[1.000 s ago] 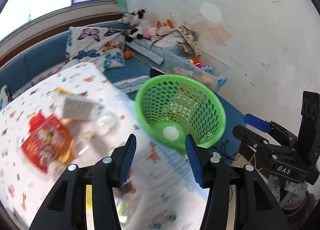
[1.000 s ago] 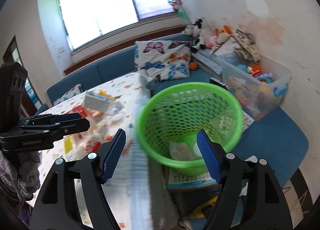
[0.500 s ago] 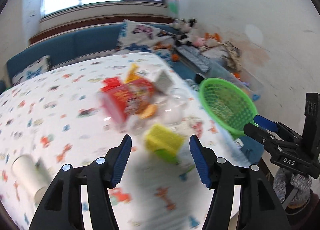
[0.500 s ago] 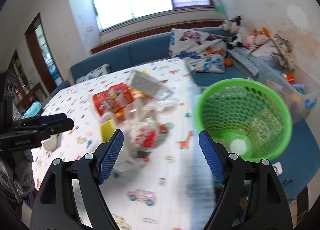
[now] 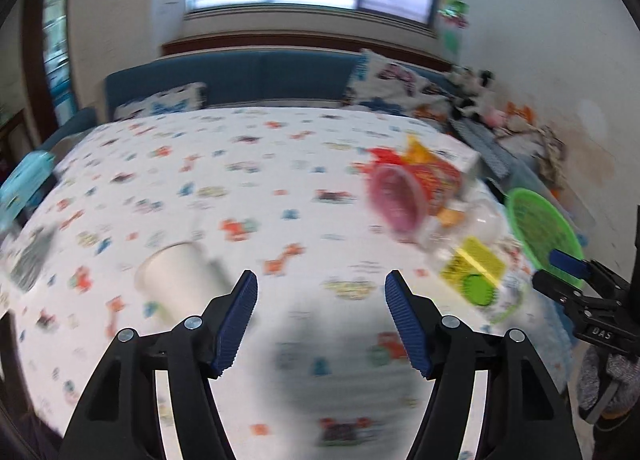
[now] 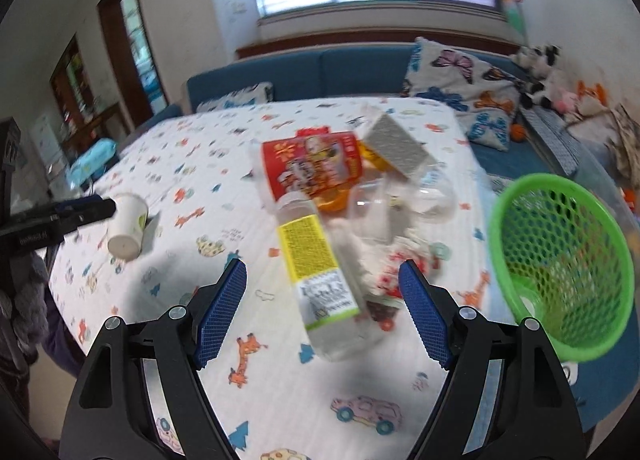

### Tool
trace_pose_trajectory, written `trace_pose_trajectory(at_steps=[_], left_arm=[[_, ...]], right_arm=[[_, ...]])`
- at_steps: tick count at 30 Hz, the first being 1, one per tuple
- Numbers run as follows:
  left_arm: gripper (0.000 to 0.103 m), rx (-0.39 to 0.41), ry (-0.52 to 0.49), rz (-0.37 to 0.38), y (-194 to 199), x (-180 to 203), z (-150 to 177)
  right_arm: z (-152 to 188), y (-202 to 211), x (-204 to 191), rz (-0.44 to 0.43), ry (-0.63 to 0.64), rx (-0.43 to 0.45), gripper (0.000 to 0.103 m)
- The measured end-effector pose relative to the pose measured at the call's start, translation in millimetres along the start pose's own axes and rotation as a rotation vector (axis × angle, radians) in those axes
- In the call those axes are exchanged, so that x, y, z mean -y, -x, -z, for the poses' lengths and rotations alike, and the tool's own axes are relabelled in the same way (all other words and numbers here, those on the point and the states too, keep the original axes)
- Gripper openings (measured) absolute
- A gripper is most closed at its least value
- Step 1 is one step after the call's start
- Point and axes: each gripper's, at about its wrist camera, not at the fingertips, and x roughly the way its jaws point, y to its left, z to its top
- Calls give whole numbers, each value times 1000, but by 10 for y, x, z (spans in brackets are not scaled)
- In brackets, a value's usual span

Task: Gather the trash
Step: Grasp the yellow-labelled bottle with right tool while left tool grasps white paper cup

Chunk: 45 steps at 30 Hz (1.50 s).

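Observation:
My left gripper (image 5: pixel 320 320) is open and empty above the patterned table (image 5: pixel 248 180); a white paper cup (image 5: pixel 180 280) lies on its side just left of it. My right gripper (image 6: pixel 322 312) is open and empty, with a clear plastic bottle with a yellow label (image 6: pixel 320 272) lying between and beyond its fingers. Behind the bottle lie a red snack bag (image 6: pixel 316 164), a grey box (image 6: pixel 400 148) and clear plastic containers (image 6: pixel 400 204). The green basket (image 6: pixel 560 260) stands off the table's right edge. The cup also shows in the right wrist view (image 6: pixel 128 224), by the left gripper's tip (image 6: pixel 88 210).
A blue bench with butterfly cushions (image 6: pixel 460 88) runs behind the table. Soft toys (image 6: pixel 540 72) and a plastic bin sit along the right wall. The right gripper's tip (image 5: pixel 568 264) shows at the right of the left wrist view, in front of the basket (image 5: pixel 540 228).
Both grippers have swung left, away from the basket and over the table. The left one now faces the paper cup; the right one now faces the bottle and trash pile. Both stayed open.

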Motion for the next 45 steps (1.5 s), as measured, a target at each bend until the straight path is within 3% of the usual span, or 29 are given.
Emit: trace_pose_trajectory(at_steps=[5,12,20,28,41,45], left_arm=[[64,-20,104,-70,5,-443,44],[66,-82,246,-106,-145,-894,98],[70,-168,367,-118,-466,-1123,92],[76,-222,469,-105,-753,-1253,55],[76,-249,450,-78,-923,-1144,-18],[76,-257,468,-85,-965,-1185,19]], right_arm=[[-132,-317,-147,-27,121,-84,78],[-208,-685,-212,-25,233,-195,75],[-180,-960,-230,-3,313,-289,68],[-148,-1148,-232,-16,309,-350,63],[-135,-1267,-208,-7,292,-385,55],[-131,-1264,-202,7,292,-380,46]])
